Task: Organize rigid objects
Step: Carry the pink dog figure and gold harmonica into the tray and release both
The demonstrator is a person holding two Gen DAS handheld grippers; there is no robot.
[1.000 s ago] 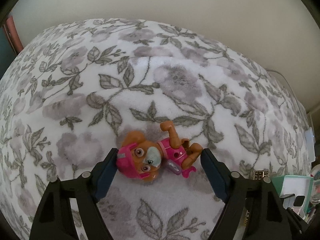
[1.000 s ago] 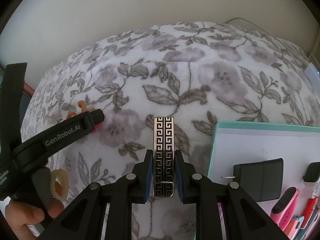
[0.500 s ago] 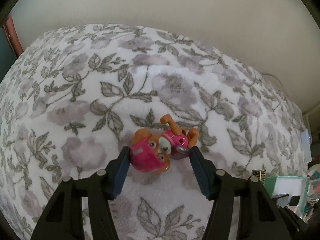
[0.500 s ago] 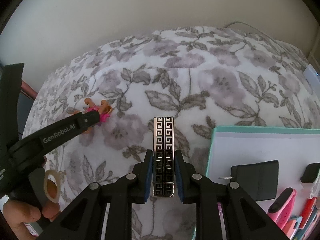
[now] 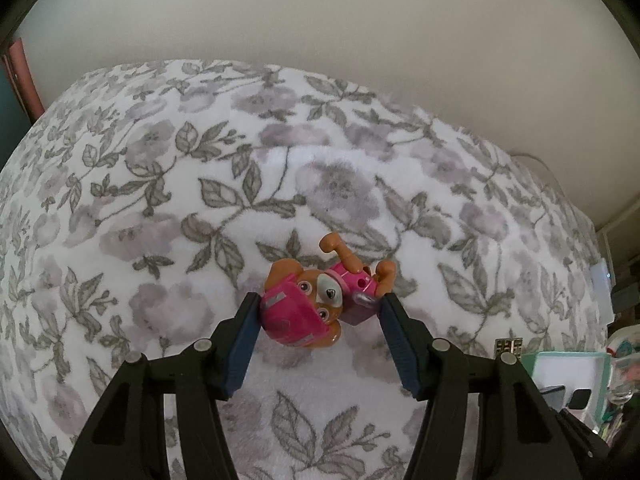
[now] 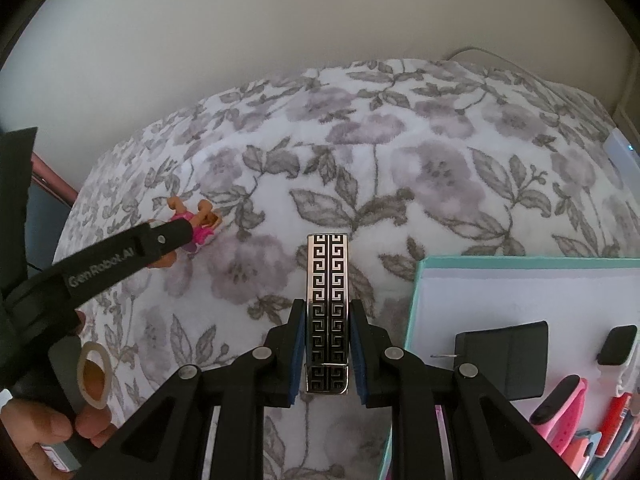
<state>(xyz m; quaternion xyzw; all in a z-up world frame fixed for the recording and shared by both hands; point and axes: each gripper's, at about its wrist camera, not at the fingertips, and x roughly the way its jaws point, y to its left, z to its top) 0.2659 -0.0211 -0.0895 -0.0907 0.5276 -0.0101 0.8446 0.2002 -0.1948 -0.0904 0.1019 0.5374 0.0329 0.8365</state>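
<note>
left gripper (image 5: 320, 312): jaws just been closing in, now pinching the pup toy, blue pads on its head and its back end
pup toy (image 5: 320, 304): orange pup figure with pink hat and vest, lower middle of the left wrist view, down on the floral blanket (image 5: 200, 200); also peeking out in the left of the right wrist view behind the other gripper's finger
right gripper (image 6: 327, 344): jaws pressed tight on the patterned clip
patterned clip (image 6: 327, 300): shiny bar, black-and-silver Greek key print, upright, centre of frame
teal box (image 6: 520, 292): lower right, white inside, holding a black pouch (image 6: 504, 360) and a pink band (image 6: 560, 404)
hand (image 6: 44, 428): lower left corner, gripping the left gripper's handle
</note>
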